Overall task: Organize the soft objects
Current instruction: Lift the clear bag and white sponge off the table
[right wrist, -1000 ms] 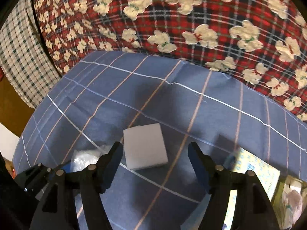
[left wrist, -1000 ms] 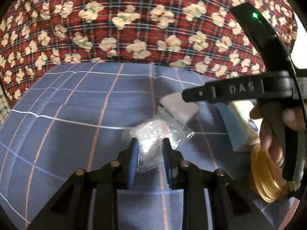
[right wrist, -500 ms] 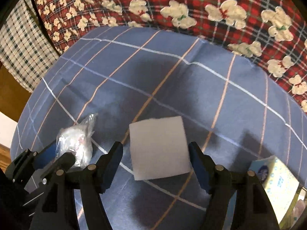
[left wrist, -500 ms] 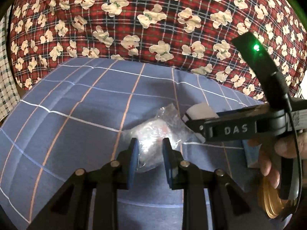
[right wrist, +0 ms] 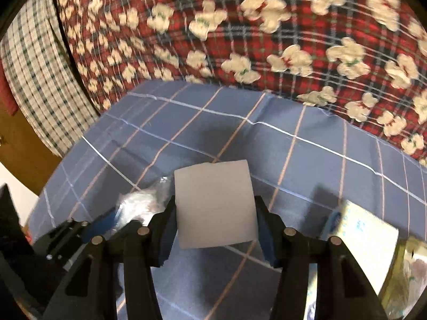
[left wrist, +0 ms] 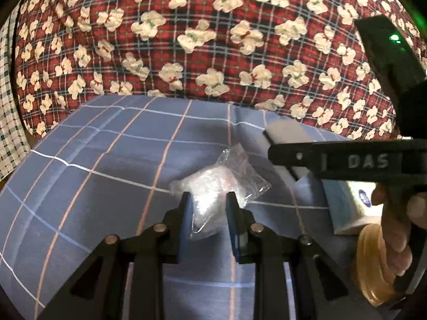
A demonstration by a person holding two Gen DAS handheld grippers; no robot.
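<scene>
My left gripper (left wrist: 208, 208) is shut on a clear plastic bag of white stuff (left wrist: 213, 189) and holds it over the blue checked cloth (left wrist: 106, 173). My right gripper (right wrist: 216, 213) is shut on a white foam sponge block (right wrist: 214, 202) and holds it lifted off the cloth. The sponge also shows in the left wrist view (left wrist: 288, 130), partly hidden by the right gripper's black body. The bag and the left gripper show in the right wrist view (right wrist: 138, 202) at the lower left.
A red plaid blanket with white bears (left wrist: 213, 40) lies behind the cloth. A tissue pack (right wrist: 363, 242) lies at the right, with a gold round lid (left wrist: 373, 264) beside it. A checked fabric (right wrist: 34, 80) hangs at the left.
My right gripper has closed on the sponge and lifted it off the cloth. My left gripper still holds the bag, and both views have shifted slightly.
</scene>
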